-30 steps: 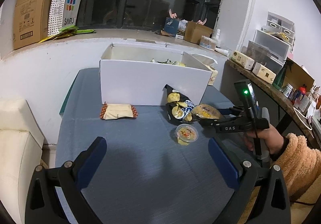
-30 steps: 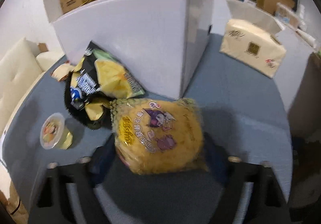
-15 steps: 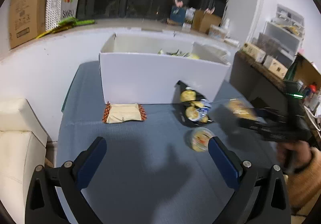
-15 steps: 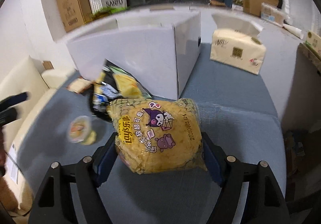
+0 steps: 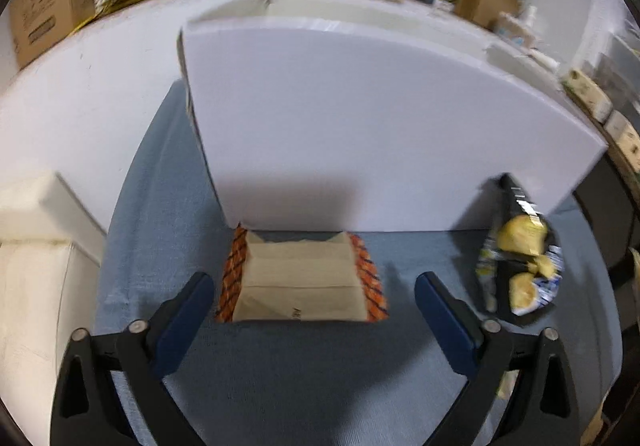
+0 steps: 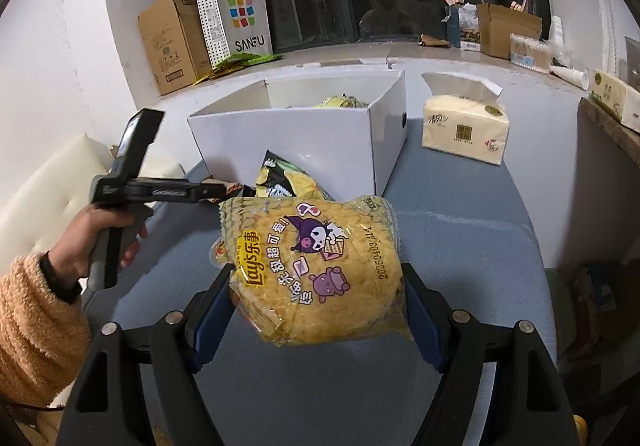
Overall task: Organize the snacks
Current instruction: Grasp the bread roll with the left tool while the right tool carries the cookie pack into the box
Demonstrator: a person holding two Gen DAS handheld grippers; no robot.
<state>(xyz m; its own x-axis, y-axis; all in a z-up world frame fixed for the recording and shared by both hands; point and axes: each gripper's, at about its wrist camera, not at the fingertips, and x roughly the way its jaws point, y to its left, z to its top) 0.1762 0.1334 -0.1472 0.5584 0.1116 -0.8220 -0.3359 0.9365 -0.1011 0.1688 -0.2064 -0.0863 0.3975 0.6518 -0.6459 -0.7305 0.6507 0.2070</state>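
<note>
My right gripper [image 6: 316, 310] is shut on a yellow Lay's chip bag [image 6: 316, 266] and holds it above the blue table. The white box [image 6: 304, 134] stands behind it with snacks inside. My left gripper [image 5: 314, 306] is open, low over the table, its fingers on either side of a tan packet with orange ends [image 5: 300, 278] that lies against the white box [image 5: 380, 126]. A black chip bag [image 5: 520, 266] leans on the box at the right; it also shows in the right wrist view [image 6: 288, 182]. The left gripper shows in the right wrist view [image 6: 224, 190].
A tissue pack [image 6: 464, 126] sits right of the box. A jelly cup [image 6: 218, 252] peeks out behind the yellow bag. Cardboard boxes [image 6: 172, 38] and a paper bag [image 6: 236, 22] stand on the window ledge. A cream sofa [image 5: 36, 266] is at the left.
My left gripper has moved forward and down to straddle the tan packet. My right gripper has lifted the yellow bag higher, away from the table.
</note>
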